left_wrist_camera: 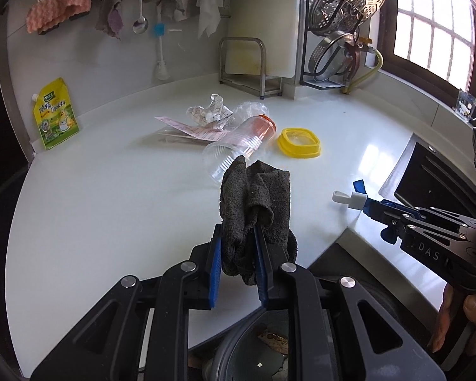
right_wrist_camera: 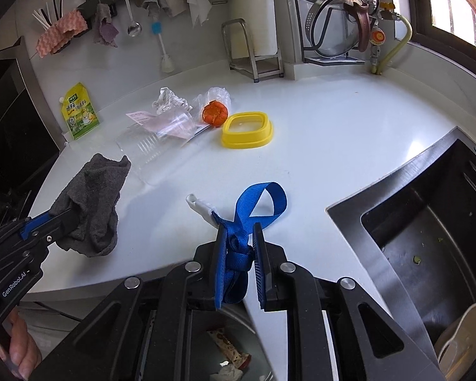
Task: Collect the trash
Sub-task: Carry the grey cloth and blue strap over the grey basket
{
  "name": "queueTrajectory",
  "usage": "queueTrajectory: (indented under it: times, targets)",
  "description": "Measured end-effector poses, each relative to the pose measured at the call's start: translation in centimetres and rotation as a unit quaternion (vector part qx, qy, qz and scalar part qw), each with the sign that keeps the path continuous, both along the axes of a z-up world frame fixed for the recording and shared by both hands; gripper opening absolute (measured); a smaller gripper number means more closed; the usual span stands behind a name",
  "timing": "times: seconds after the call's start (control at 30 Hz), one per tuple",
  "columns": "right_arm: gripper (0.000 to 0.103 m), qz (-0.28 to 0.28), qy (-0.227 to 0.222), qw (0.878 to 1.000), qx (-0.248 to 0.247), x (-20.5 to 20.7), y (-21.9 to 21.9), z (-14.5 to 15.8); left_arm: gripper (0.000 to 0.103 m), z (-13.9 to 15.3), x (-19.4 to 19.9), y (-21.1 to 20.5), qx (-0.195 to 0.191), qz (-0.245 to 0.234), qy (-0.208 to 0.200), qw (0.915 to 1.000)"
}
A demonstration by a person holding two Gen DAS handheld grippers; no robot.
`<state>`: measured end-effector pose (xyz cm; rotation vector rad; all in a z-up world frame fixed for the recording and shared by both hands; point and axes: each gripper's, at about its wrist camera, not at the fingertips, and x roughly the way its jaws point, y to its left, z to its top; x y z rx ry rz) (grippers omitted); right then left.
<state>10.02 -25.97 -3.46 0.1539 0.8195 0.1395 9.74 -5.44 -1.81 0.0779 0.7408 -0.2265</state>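
Observation:
My left gripper [left_wrist_camera: 238, 231] is shut on a dark grey cloth [left_wrist_camera: 257, 197] and holds it above the white counter's front edge; it also shows in the right wrist view [right_wrist_camera: 92, 203]. My right gripper [right_wrist_camera: 239, 231] is shut on a blue strap [right_wrist_camera: 257, 203] with a white plastic piece [right_wrist_camera: 200, 204]; it shows at the right in the left wrist view [left_wrist_camera: 358, 197]. Trash lies mid-counter: clear plastic cups [left_wrist_camera: 234, 149] with an orange base [right_wrist_camera: 215, 112], crumpled paper [left_wrist_camera: 211, 112], a pink receipt [left_wrist_camera: 190, 128], a plastic bag [left_wrist_camera: 250, 109]. A bin [right_wrist_camera: 228, 355] with wrappers sits below both grippers.
A yellow lid [left_wrist_camera: 299, 142] lies right of the cups. A yellow-green pouch [left_wrist_camera: 55, 114] leans on the back wall at the left. A steel sink [right_wrist_camera: 428, 222] is at the right. A cutting-board rack [left_wrist_camera: 242, 63] and a pot-lid rack [left_wrist_camera: 336, 50] stand at the back.

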Motion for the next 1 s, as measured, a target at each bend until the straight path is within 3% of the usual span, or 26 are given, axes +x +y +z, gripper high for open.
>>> queueTrajectory:
  times: [0.27,0.53,1.0]
  targets:
    - [0.015,-0.031,0.001,0.999,0.025,-4.1,0.2,-0.7,0.018,0.5,-3.0,1.6,-0.008,0.0,-0.008,0.9999]
    - [0.015,-0.052,0.004,0.998,0.028,-5.1,-0.2,-1.4,0.018,-0.2,-5.3,2.0,-0.011,-0.004,0.0,0.9999]
    - [0.015,-0.05,-0.002,0.999,0.018,-1.8,-1.5,-0.7,0.018,-0.5,-6.4,1.4,-0.009,-0.016,0.003,0.9998]
